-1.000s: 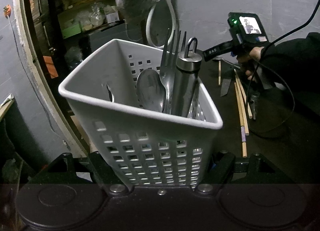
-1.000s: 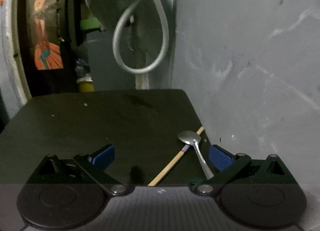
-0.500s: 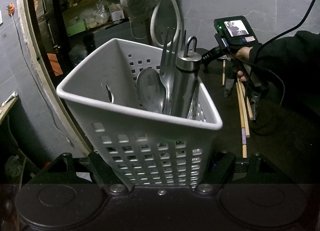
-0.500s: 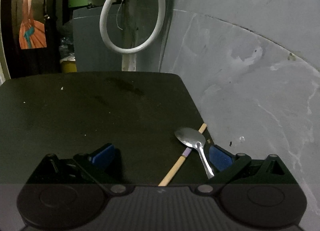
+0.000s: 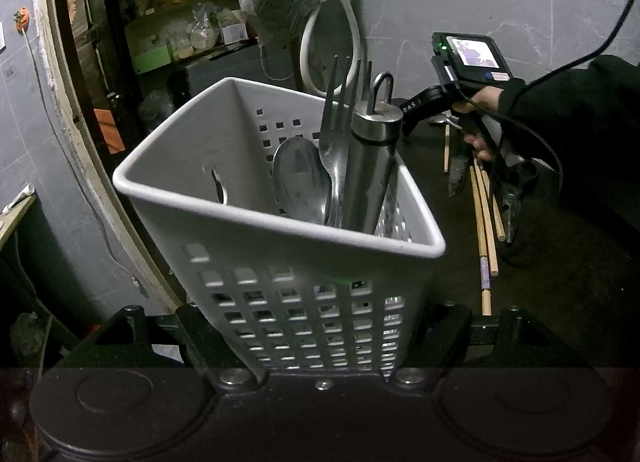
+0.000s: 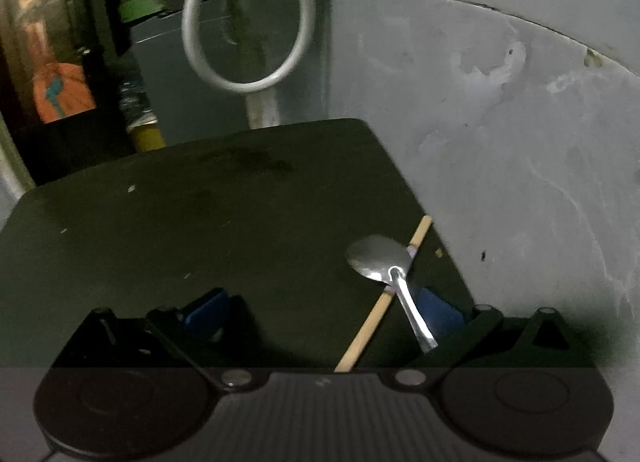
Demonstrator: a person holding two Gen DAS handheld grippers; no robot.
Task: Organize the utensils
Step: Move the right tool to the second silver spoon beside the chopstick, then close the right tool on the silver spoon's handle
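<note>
A white perforated utensil basket [image 5: 280, 262] is clamped at its lower sides by my left gripper [image 5: 318, 326], which is shut on it. In it stand a spoon [image 5: 300, 182], a fork [image 5: 336, 134] and a steel cylinder with a loop [image 5: 372, 166]. In the right wrist view a steel spoon [image 6: 380, 258] lies across a wooden chopstick [image 6: 372, 322] on the dark table [image 6: 200, 230]. My right gripper [image 6: 324, 312] is open over them. The spoon's handle lies just inside the right blue pad [image 6: 438, 314].
Several chopsticks [image 5: 484, 222], a knife [image 5: 456, 174] and black scissors [image 5: 512, 198] lie on the table to the right of the basket. A person's hand [image 5: 480, 102] in a dark sleeve holds the right gripper there. A grey wall [image 6: 500, 122] borders the table's right edge.
The right gripper has shifted a little and rolled, so the spoon and chopstick now sit closer to its right pad. The left gripper and basket have stayed put.
</note>
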